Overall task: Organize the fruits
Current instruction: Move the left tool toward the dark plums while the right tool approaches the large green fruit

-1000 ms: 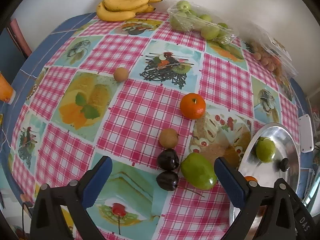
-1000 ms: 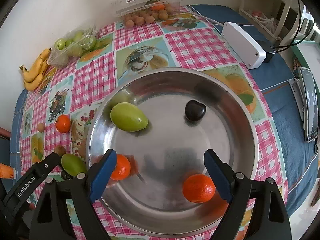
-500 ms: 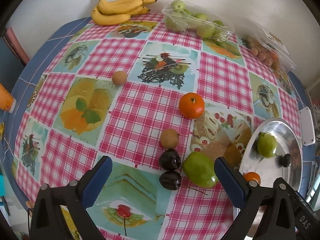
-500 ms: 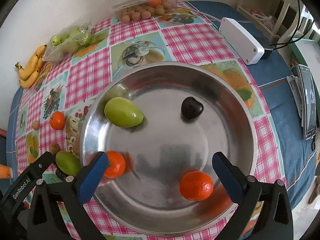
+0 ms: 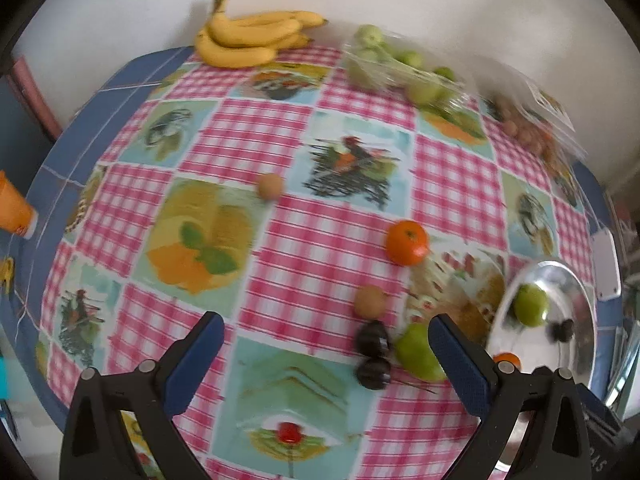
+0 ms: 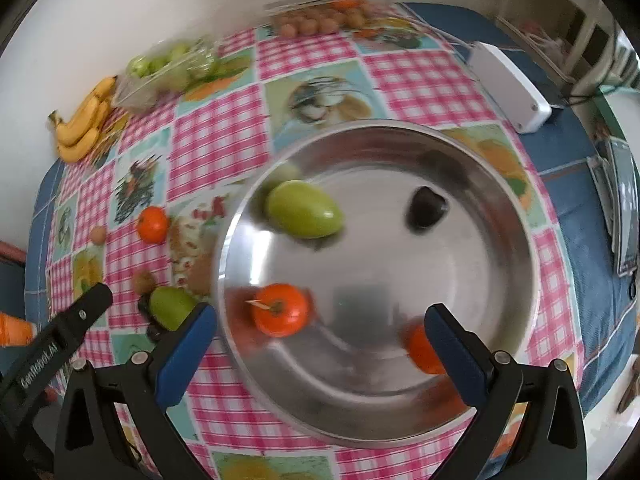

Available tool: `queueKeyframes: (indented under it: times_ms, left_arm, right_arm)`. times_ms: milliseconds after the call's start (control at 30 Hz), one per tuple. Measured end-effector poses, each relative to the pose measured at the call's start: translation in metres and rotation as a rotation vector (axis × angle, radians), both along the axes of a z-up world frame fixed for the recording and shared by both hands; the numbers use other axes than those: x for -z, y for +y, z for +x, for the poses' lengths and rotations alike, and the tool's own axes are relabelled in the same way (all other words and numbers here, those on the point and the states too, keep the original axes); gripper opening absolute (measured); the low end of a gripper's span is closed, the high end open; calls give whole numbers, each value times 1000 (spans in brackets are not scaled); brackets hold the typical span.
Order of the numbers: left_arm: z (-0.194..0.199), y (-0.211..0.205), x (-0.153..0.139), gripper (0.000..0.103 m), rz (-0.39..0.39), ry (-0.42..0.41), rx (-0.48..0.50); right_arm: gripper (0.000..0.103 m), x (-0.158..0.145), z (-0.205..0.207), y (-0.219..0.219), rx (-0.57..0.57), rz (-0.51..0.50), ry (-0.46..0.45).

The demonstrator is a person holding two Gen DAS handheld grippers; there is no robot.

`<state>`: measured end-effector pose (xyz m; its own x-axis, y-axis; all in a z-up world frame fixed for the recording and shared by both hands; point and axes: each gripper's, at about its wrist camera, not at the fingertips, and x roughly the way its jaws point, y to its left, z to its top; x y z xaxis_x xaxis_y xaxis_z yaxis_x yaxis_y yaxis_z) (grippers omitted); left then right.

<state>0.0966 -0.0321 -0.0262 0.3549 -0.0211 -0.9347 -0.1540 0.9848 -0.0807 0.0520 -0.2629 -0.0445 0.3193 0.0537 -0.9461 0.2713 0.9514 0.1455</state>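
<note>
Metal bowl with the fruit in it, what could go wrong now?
The metal bowl is smooth and the fruit in it is round, so the orange and green fruit might roll about if the bowl is bumped. On the table, the green fruit lies right next to two dark plums; grabbing one could knock the others away.

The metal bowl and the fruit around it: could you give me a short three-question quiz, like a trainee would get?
1. How many fruits lie in the metal bowl?
2. True or false: the right gripper holds an orange.
3. Which lies nearest the bananas: (a) bag of green fruit, (b) bowl, (c) white box?

Key: 1. Four: green fruit, dark fruit, two oranges. 2. False; its jaws are open. 3. a.
</note>
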Motion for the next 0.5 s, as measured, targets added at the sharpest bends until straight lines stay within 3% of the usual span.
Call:
queueKeyframes:
  times_ms: [300,500]
  left_arm:
    - [1,60,-1,103,-3,-2,-125]
    - [0,79,1,103,-3,5,-142]
  right_arm:
    - [103,0,7,65,-149,-31,-8]
    - [103,1,11,100,-225,-31,-11]
